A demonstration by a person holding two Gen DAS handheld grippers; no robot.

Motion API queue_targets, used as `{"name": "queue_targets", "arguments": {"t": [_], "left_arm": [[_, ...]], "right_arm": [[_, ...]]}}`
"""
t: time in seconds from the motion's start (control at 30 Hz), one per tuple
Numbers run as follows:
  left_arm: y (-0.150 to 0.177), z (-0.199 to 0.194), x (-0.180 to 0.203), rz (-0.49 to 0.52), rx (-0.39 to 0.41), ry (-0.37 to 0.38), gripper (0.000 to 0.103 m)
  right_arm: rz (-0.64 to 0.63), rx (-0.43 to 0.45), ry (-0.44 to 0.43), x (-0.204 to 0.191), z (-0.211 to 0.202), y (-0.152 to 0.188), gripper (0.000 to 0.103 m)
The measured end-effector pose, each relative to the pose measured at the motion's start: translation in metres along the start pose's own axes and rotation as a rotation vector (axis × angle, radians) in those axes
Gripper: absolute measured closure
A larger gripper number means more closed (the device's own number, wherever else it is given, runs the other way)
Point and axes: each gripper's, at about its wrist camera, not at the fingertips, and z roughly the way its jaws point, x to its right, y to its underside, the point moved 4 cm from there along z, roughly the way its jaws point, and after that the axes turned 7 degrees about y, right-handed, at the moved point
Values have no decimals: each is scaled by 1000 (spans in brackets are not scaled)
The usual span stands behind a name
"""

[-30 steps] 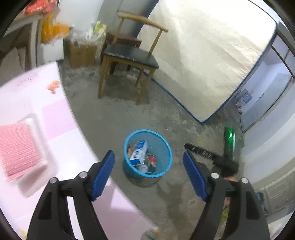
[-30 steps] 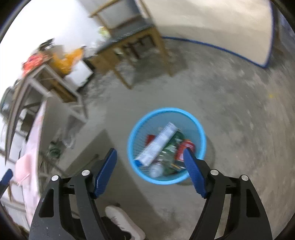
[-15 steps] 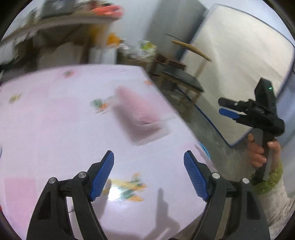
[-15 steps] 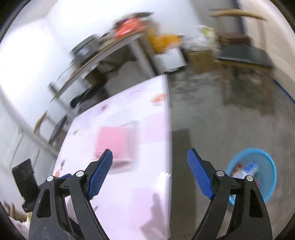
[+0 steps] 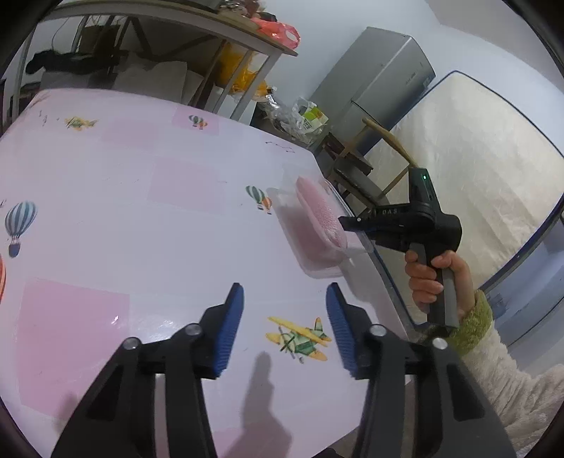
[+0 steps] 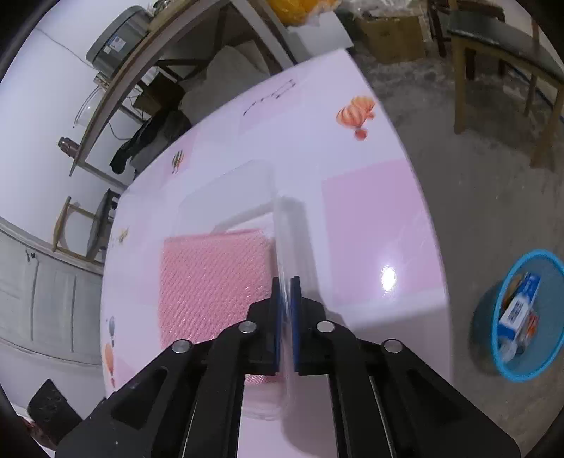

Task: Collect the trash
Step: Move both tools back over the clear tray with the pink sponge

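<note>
Right gripper (image 6: 286, 299) jaws, just closed, apparently pinch the clear plastic tray's (image 6: 225, 190) rim. Left gripper (image 5: 284, 311), closing, holds nothing. Only the right view shows the blue mesh bin (image 6: 550, 370).

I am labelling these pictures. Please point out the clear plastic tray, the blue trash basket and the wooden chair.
clear plastic tray (image 6: 225, 197): right wrist view, far wall.
blue trash basket (image 6: 521, 377): right wrist view, near rim.
wooden chair (image 6: 493, 33): right wrist view, dark seat.

Both wrist views overlook the pink table (image 5: 105, 218); close.
</note>
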Motion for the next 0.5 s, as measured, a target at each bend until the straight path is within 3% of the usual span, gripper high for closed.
{"name": "queue_targets", "arguments": {"t": [0.23,0.37,0.4,0.47,0.5], "left_arm": [[1,-11,-18,-52,9,21,65],[9,-25,-30,-79,17,-1,68],[11,-27,-34,-88,18,-8,69],[16,-33,-41,-107,18,-18,72],[18,-35,-44,-122,19,-19,73]], "right_arm": [[-140,-89,-37,-57,-3,42,100],[-260,-147,-83,-93,-1,68,93],[-303,-136,-72,-103,-4,71,90],[-359,-66,-24,-116,-19,71,60],[-373,-38,-15,-119,-25,70,56]]}}
